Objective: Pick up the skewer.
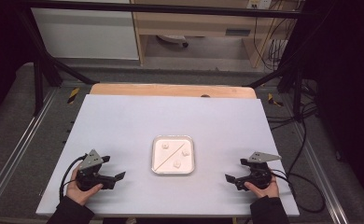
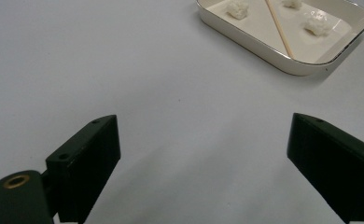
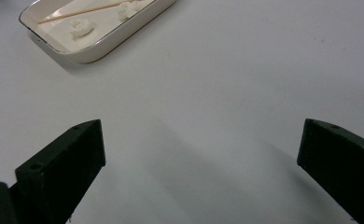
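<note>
Left gripper [image 1: 116, 178] rests low on the tabletop [image 1: 124, 121], near-left corner, fingers wide open, nothing between them. Tray [image 1: 172, 172] sits mid-tabletop between the two grippers, well apart from both; from the left fingers it lies ahead and off to the right, as the left gripper view shows. Tray is a shallow white rectangle with a thin dark rim. In it: one wooden skewer [image 1: 167, 156] laid on the diagonal, long axis running from near-left corner to far-right corner, plus three small white lumps [image 1: 164, 146], one on the far-left side of the skewer, two on the right side. None of the lumps looks to be touching the skewer, but they're small, hard to be sure. Right gripper [image 1: 233, 180] mirrors the left at the near-right, fingers also spread wide and empty; tray lies ahead and to its left in the right gripper view. Distances look about even. My read: the skewer's near end points toward the left gripper, so the left has the cleaner line on it; the right is closer to the two lumps.
</note>
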Demonstrator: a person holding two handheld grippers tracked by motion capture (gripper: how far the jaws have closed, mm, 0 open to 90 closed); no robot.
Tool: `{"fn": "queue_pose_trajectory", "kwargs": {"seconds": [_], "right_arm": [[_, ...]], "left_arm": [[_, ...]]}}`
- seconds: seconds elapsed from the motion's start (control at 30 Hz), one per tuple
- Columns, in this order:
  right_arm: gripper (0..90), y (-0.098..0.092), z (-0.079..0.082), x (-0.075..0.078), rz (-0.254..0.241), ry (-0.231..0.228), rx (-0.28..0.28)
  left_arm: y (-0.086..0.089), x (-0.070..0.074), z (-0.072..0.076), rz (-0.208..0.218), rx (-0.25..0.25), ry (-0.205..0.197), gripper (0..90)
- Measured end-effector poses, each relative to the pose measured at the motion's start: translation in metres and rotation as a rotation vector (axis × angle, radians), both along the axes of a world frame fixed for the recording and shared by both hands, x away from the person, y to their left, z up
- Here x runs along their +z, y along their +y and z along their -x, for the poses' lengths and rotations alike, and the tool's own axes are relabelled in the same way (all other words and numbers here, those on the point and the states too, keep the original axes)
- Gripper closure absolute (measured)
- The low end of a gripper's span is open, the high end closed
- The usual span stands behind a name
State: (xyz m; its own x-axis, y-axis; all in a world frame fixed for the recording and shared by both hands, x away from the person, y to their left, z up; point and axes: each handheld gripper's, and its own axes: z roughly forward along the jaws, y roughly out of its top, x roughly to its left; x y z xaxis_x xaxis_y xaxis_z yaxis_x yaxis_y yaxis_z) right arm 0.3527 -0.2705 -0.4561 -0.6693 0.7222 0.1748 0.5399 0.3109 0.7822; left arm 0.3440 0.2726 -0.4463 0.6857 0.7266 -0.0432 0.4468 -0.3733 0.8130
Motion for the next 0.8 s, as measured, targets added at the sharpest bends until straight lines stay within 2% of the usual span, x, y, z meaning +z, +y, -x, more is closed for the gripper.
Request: {"fn": "queue_pose_trajectory", "kwargs": {"seconds": [0.57,0.8], "right_arm": [[1.4,0.000,0.000,0.000,0.002,0.002,-0.001],[1.4,0.001,0.000,0.000,0.000,0.003,-0.001]], "left_arm": [[-0.010,0.003,0.000,-0.005,-0.025,-0.004,8.4],[-0.016,0.005,-0.001,-0.013,-0.021,0.001,8.7]]}}
